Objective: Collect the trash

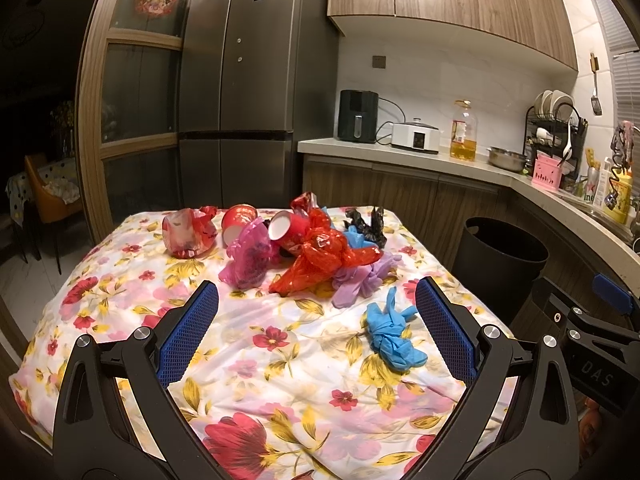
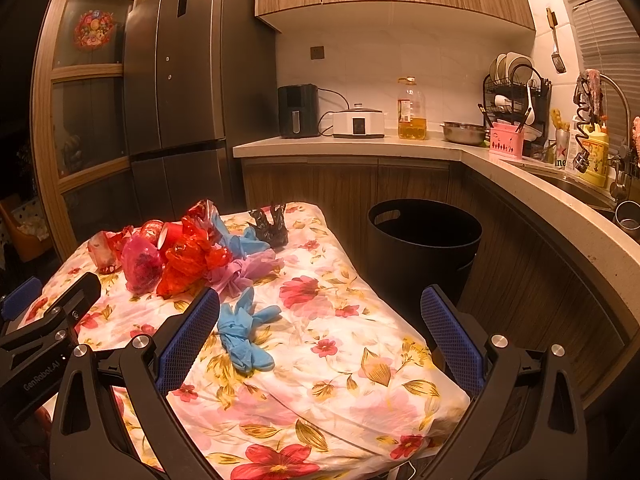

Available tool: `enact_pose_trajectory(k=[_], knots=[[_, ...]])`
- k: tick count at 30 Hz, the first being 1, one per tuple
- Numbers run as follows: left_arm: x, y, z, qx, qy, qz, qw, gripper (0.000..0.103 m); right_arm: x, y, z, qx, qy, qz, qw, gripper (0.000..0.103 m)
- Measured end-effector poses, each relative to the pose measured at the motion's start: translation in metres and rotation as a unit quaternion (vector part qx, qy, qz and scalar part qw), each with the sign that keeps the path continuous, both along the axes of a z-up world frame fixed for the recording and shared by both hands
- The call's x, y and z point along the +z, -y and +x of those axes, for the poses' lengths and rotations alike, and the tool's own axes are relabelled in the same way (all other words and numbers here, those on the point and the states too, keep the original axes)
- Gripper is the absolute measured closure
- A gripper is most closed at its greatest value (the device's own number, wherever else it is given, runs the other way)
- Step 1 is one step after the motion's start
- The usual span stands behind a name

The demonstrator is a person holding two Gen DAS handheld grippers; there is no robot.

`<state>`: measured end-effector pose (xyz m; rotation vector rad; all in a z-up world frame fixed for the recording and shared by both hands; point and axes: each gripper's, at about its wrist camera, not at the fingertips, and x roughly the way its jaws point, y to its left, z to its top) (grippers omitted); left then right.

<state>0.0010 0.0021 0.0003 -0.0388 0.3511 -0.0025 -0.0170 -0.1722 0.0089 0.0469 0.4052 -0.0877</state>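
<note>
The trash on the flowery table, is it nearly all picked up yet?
Not yet. Nothing looks binned; the black bin looks empty. Both the left gripper and right gripper are open, holding nothing. Left: the blue glove, the red bag and the whole pile.

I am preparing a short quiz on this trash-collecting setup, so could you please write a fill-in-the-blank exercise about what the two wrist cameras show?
1. The crumpled glove lying apart from the pile, nearest the grippers, is ____ in colour.
2. The bin standing on the floor beside the table is ____ in colour.
3. Both the left gripper and the right gripper have their jaws ____.
4. The tablecloth bears a ____ pattern.

Missing words: blue; black; open; floral
</note>
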Motion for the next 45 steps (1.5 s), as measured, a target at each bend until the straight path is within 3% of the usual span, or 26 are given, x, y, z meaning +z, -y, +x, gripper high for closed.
enact_pose_trajectory(k=[14, 29, 40, 45], knots=[[-0.019, 0.002, 0.003, 0.008, -0.003, -0.018, 0.9998, 0.006, -0.021, 0.000, 0.020, 0.012, -0.013, 0.007, 1.000, 0.005], [-0.026, -0.019, 0.033, 0.026, -0.002, -0.035, 0.9990, 0.006, -0.051, -0.013, 0.056, 0.040, -0.015, 0.012, 0.999, 0.005], [-0.040, -0.031, 0.065, 0.034, -0.015, -0.052, 0.9979, 0.020, -0.094, -0.032, 0.099, 0.074, -0.041, 0.020, 0.996, 0.008], [-0.040, -0.034, 0.078, 0.038, -0.007, -0.052, 0.9979, 0.021, -0.111, -0.042, 0.115, 0.095, -0.062, 0.025, 0.993, 0.011]])
